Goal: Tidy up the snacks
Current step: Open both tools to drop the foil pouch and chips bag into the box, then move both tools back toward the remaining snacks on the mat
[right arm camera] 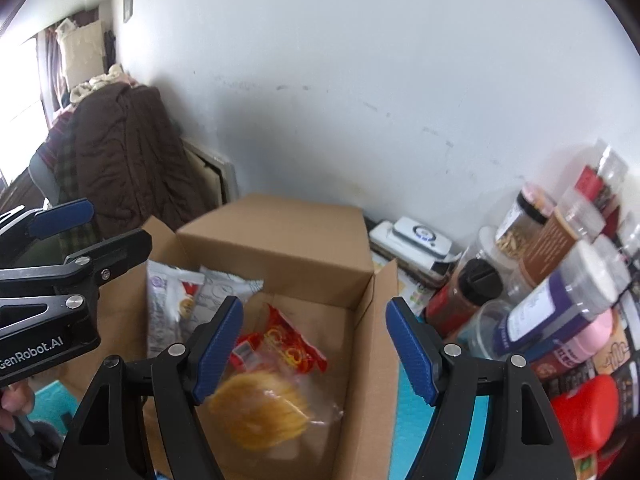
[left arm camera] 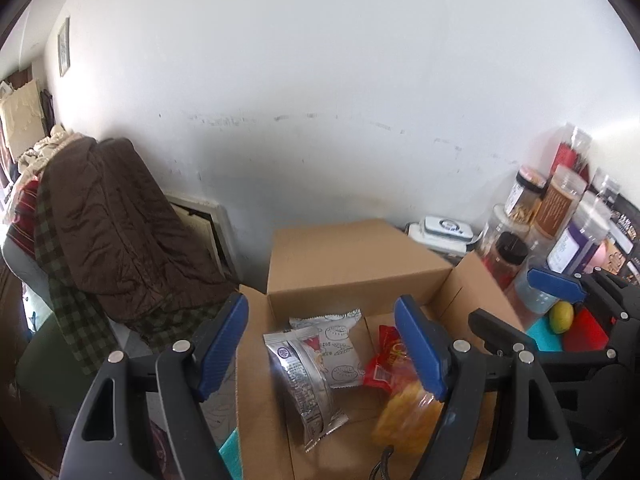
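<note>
An open cardboard box (left arm camera: 256, 396) (right arm camera: 372, 344) holds three snacks. A silver packet (left arm camera: 304, 380) (right arm camera: 164, 308) lies at the left, partly over a white packet (left arm camera: 340, 348) (right arm camera: 228, 288). To their right lies a clear bag of yellow chips with a red top (left arm camera: 400, 404) (right arm camera: 264, 392). My left gripper (left arm camera: 320, 354) hangs open above the packets with nothing between its blue pads. My right gripper (right arm camera: 314, 350) is open too, above the chip bag and the box's right wall, apart from both. Each gripper shows at the edge of the other's view.
A closed cardboard box (left arm camera: 352, 264) (right arm camera: 280, 236) stands behind the open one against the white wall. Jars and bottles (right arm camera: 560, 276) crowd the right side with a white device (right arm camera: 416, 240). A lemon (left arm camera: 562, 317) and a red object (right arm camera: 584, 412) lie nearby. A coat-draped chair (left arm camera: 108, 224) stands left.
</note>
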### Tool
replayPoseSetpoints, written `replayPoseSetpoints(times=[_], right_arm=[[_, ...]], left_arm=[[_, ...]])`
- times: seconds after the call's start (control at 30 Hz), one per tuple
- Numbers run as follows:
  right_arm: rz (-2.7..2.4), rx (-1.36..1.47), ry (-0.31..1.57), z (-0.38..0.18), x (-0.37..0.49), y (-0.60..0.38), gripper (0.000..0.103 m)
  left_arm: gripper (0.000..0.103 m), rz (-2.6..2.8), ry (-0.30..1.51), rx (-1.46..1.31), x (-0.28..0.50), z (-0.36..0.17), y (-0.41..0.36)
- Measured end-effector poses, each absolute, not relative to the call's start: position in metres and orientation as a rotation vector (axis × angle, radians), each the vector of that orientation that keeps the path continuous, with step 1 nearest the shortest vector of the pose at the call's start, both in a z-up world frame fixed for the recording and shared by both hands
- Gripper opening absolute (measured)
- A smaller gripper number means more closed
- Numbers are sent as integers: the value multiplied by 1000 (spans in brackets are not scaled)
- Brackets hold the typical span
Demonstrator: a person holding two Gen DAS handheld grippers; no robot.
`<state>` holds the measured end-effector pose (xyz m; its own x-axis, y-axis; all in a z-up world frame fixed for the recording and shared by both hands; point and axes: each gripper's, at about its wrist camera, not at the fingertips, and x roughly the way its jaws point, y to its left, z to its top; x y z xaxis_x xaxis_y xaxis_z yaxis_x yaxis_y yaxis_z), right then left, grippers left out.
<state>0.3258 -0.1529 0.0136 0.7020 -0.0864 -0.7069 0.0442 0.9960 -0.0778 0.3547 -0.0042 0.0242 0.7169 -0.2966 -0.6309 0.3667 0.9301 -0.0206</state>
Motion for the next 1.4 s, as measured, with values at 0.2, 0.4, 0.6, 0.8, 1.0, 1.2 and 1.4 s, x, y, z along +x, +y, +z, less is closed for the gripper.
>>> replayPoseSetpoints(times=[0.2,0.4,0.6,0.8,1.0,1.2,1.4], right_arm=[[-78,-68,714,45,300,-147,75],[-75,-84,641,75,269,-136,75],[-73,-88,585,97,235,-130,75],[-68,-90,534,115,202,-125,76],[-70,-96,489,124,173,-119,79],[-78,-103,467,123,147,-115,81],[-86,-106,474,107,127,-109,81]], left_arm=[[76,-375,614,99,327,54,5],[76,-395,557,97,295,81,13],[76,-403,510,100,261,102,21],[76,-427,464,86,227,117,29],[85,-433,424,84,198,125,37],[89,-431,407,82,175,123,43],[89,-438,428,80,156,108,49]])
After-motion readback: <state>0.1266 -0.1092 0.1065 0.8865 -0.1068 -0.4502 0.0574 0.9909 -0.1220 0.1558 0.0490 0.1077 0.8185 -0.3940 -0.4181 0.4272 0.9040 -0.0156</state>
